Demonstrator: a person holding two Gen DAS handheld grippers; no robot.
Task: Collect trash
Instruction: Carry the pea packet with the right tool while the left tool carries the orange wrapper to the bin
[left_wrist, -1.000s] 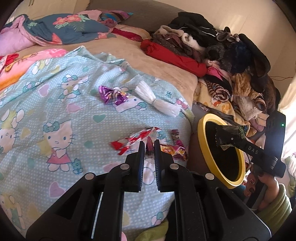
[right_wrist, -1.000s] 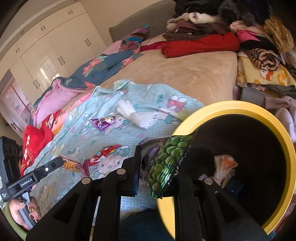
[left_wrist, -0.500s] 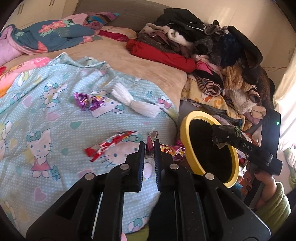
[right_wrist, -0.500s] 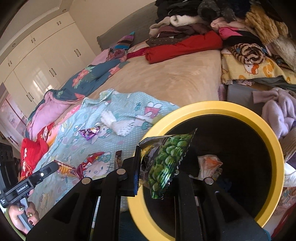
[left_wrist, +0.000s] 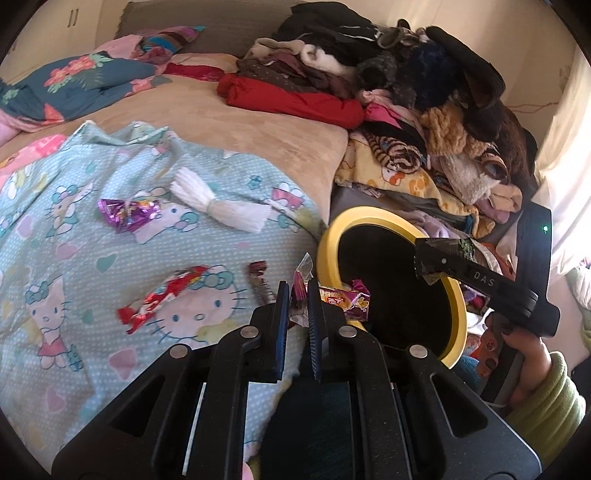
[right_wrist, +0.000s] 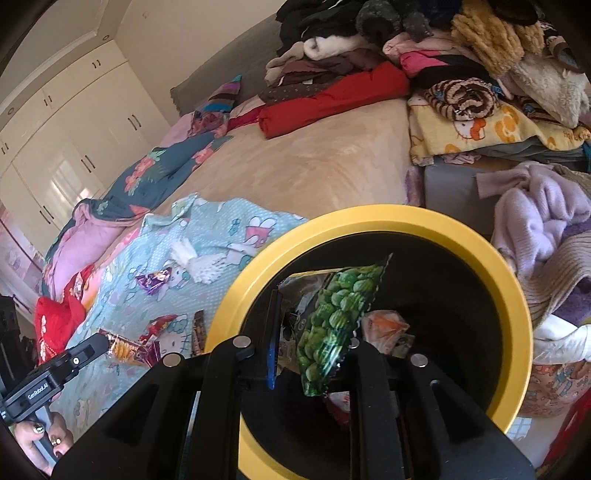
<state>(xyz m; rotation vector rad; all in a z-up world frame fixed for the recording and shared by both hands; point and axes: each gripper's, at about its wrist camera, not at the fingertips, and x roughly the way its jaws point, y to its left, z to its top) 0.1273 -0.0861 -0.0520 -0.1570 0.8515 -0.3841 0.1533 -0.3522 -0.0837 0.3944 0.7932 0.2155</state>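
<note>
Over bin (right_wrist: 369, 229), pea packet (right_wrist: 340, 317) between fingers (right_wrist: 272, 332).

Count from my wrist cams: one yellow-rimmed bin (right_wrist: 517, 295). Loose on the Hello Kitty sheet (left_wrist: 92, 295): one purple wrapper (left_wrist: 127, 213), one red wrapper (left_wrist: 162, 295), one small brown wrapper (left_wrist: 260, 280), one white tassel bundle (left_wrist: 218, 206). One green pea packet (right_wrist: 332, 325) (over the bin). One wrapper (left_wrist: 299, 291) between my left fingers.
</note>
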